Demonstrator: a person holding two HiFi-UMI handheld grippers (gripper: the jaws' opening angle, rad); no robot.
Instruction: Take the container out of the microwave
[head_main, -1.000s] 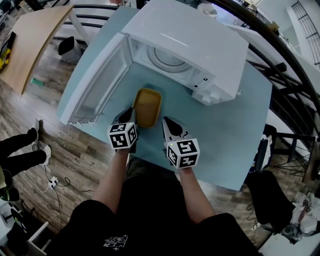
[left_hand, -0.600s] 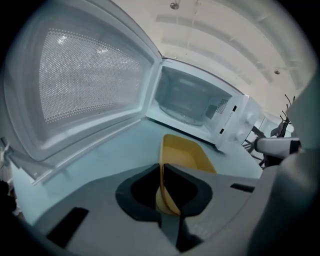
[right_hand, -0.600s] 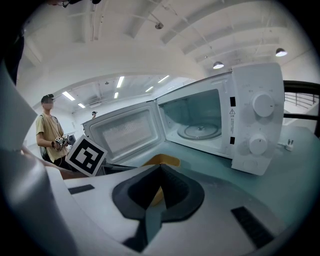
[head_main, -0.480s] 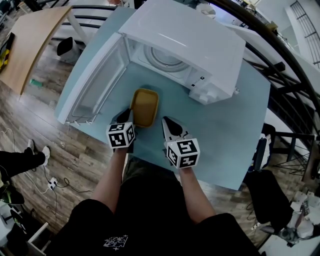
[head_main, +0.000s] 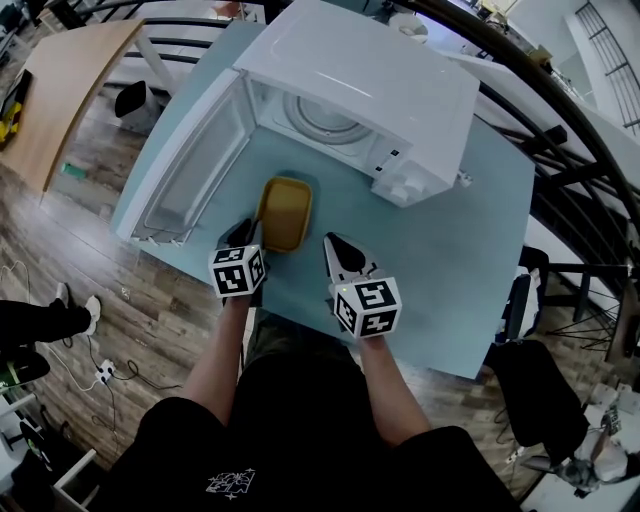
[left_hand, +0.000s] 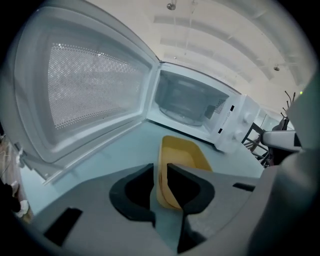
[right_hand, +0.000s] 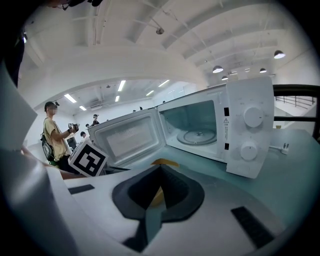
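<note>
The left tongs (head_main: 251, 233) pinch the yellow container (head_main: 285, 210) by its near-left rim, the right tongs (head_main: 336, 248) are closed on nothing; best settle it level on the bench (head_main: 450, 250) before releasing.

right gripper (right_hand: 160, 168) jaws closed tip-to-tip, nothing held; yellow container (right_hand: 168, 162) on the table (right_hand: 285, 175) just past the tips, microwave (right_hand: 215, 130) behind it, door (right_hand: 131, 137) open, 2 knobs (right_hand: 253, 116).
</note>
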